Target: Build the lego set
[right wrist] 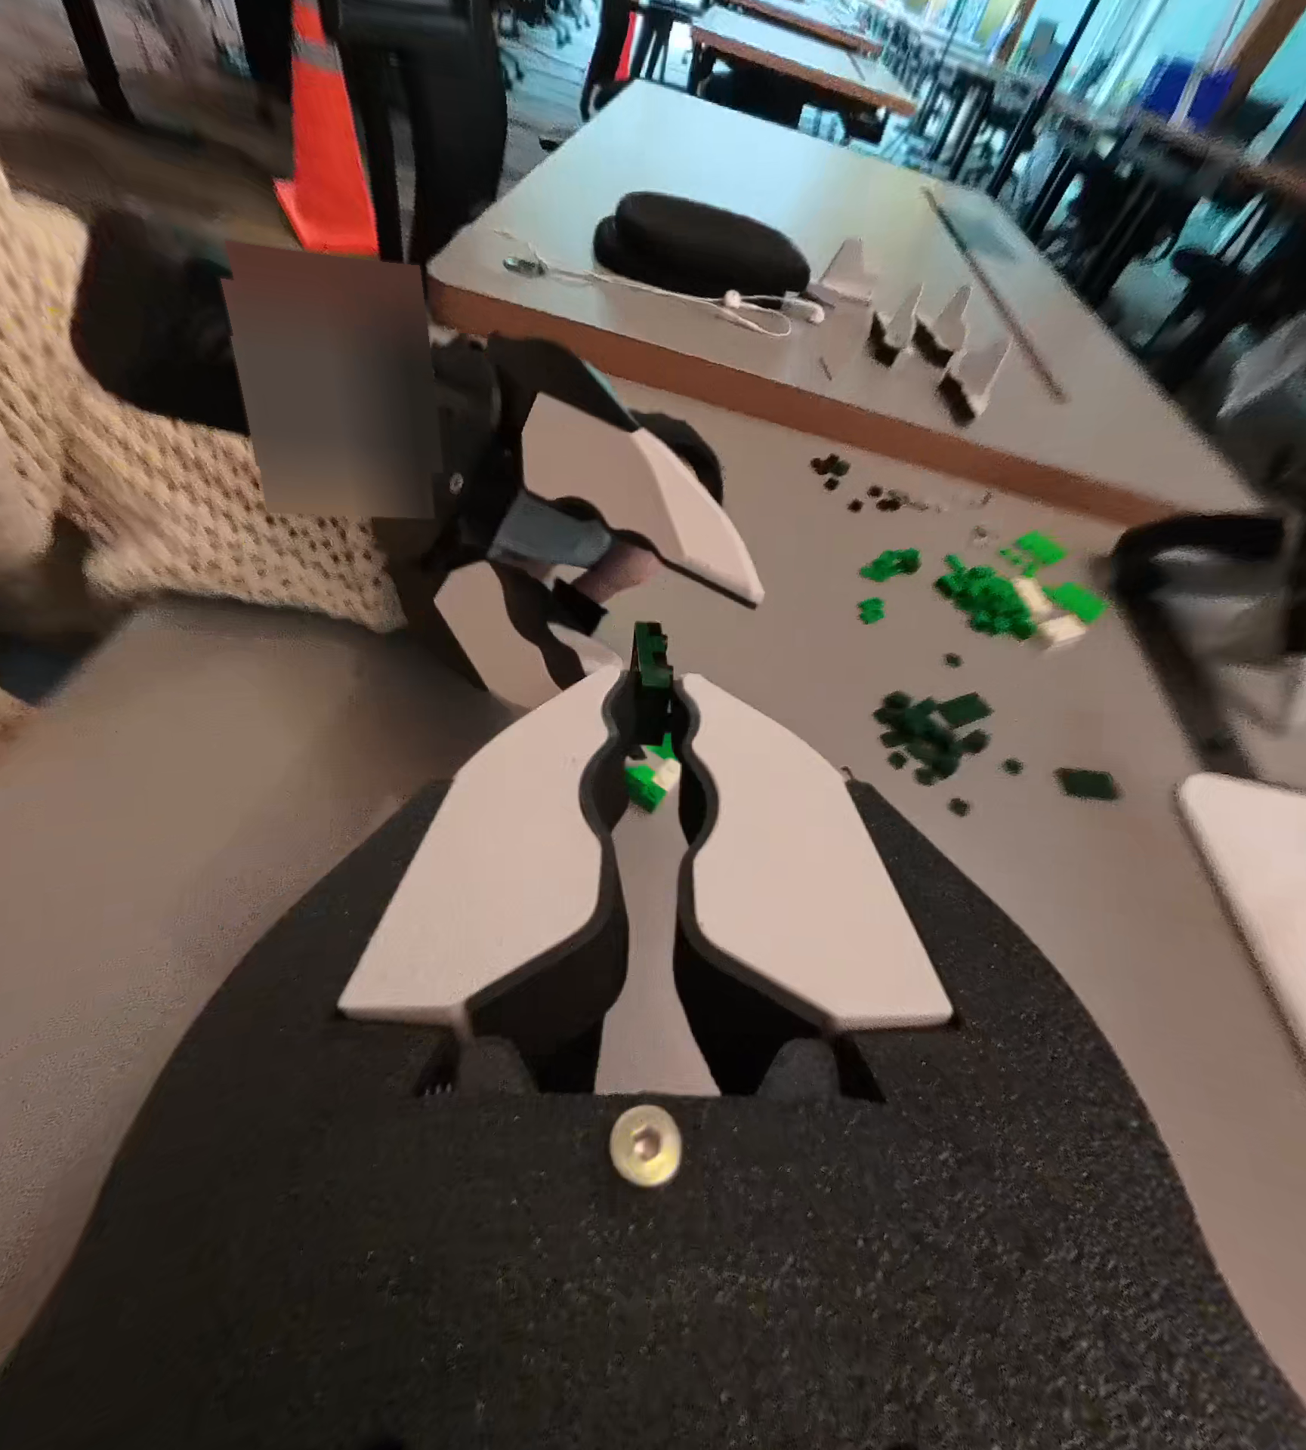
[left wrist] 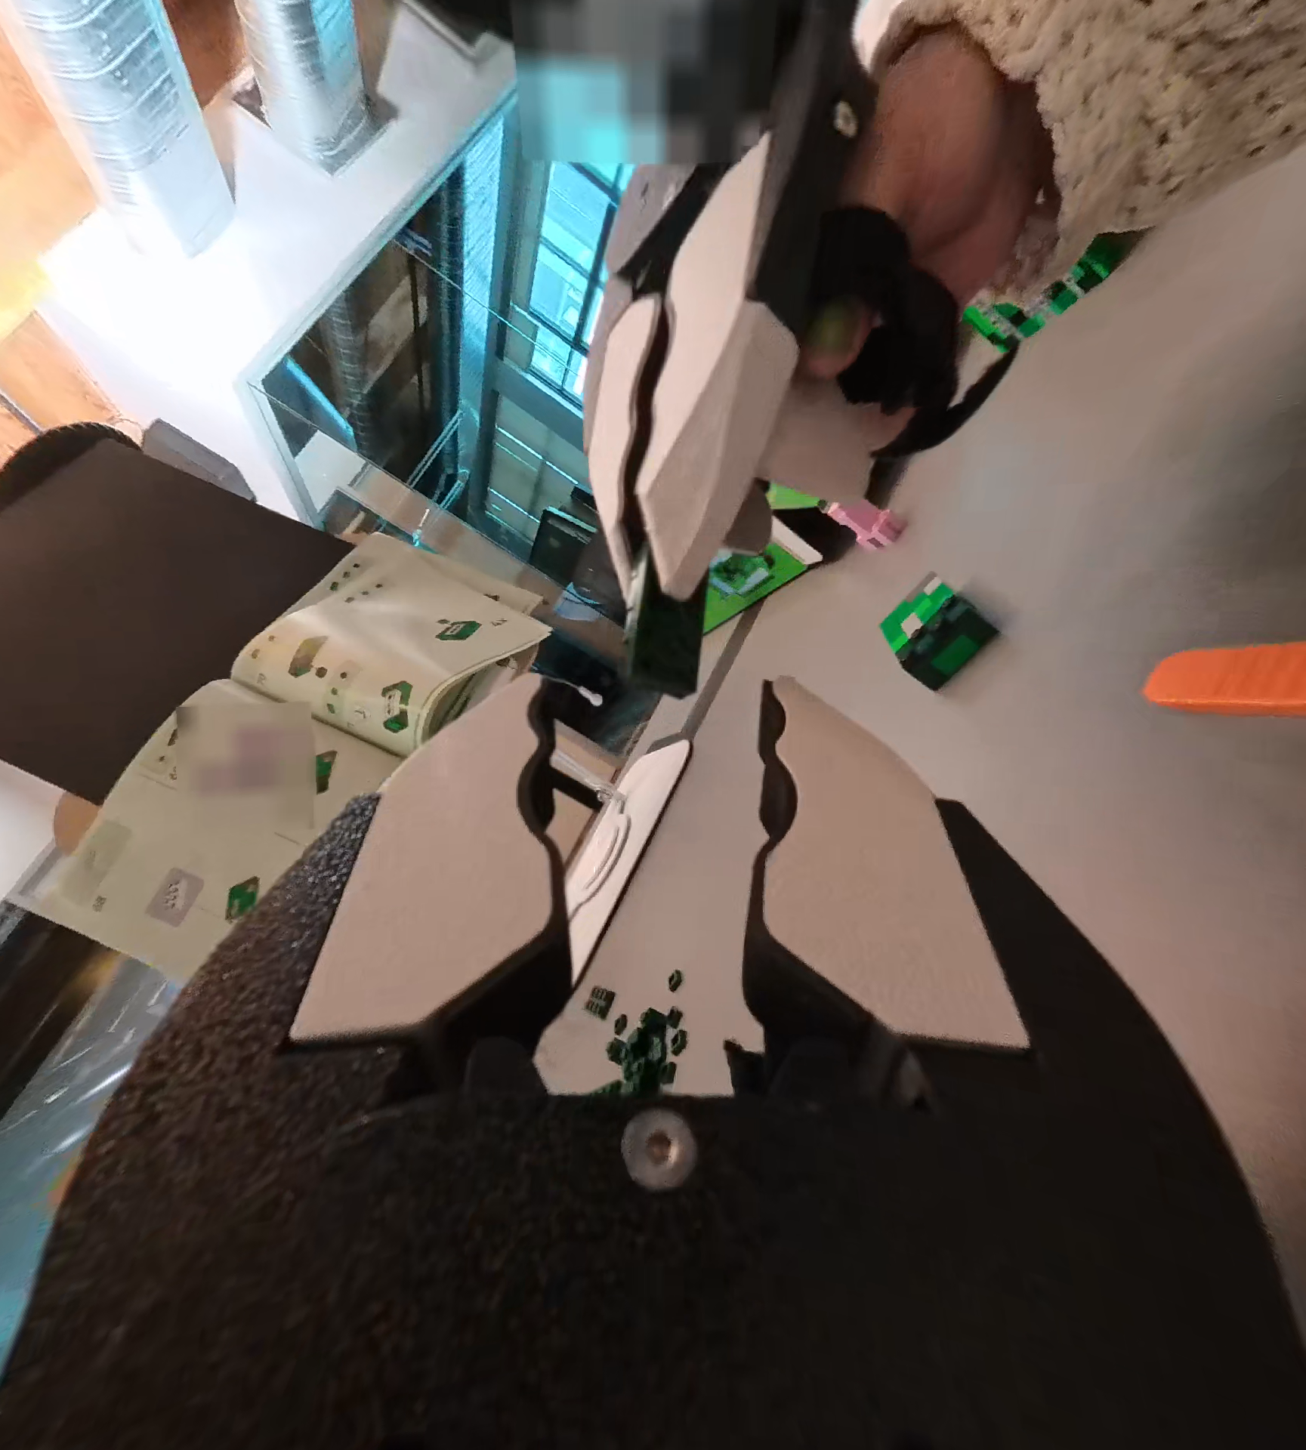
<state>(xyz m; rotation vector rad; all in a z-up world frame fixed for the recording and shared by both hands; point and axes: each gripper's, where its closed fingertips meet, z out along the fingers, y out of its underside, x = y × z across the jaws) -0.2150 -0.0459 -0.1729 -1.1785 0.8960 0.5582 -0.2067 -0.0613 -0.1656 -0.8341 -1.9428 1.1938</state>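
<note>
My right gripper (right wrist: 653,686) is shut on a dark green lego piece (right wrist: 651,659) and holds it upright above the grey table (right wrist: 241,785). In the left wrist view the right gripper (left wrist: 653,584) comes in from above with the same dark green piece (left wrist: 665,643) at its tips. My left gripper (left wrist: 653,706) is open and empty, with its fingertips just short of that piece. It also shows in the right wrist view (right wrist: 681,624), jaws spread, facing the piece. A small green and white build (left wrist: 940,635) sits on the table.
Loose bright green bricks (right wrist: 987,596) and dark green bricks (right wrist: 932,730) lie to the right. An open instruction booklet (left wrist: 367,651), an orange brick separator (left wrist: 1262,683), a pink piece (left wrist: 869,526) and a white tray (right wrist: 1301,902) lie around. A second table (right wrist: 908,196) stands behind. My two grippers' fingertips are within a few centimetres of each other.
</note>
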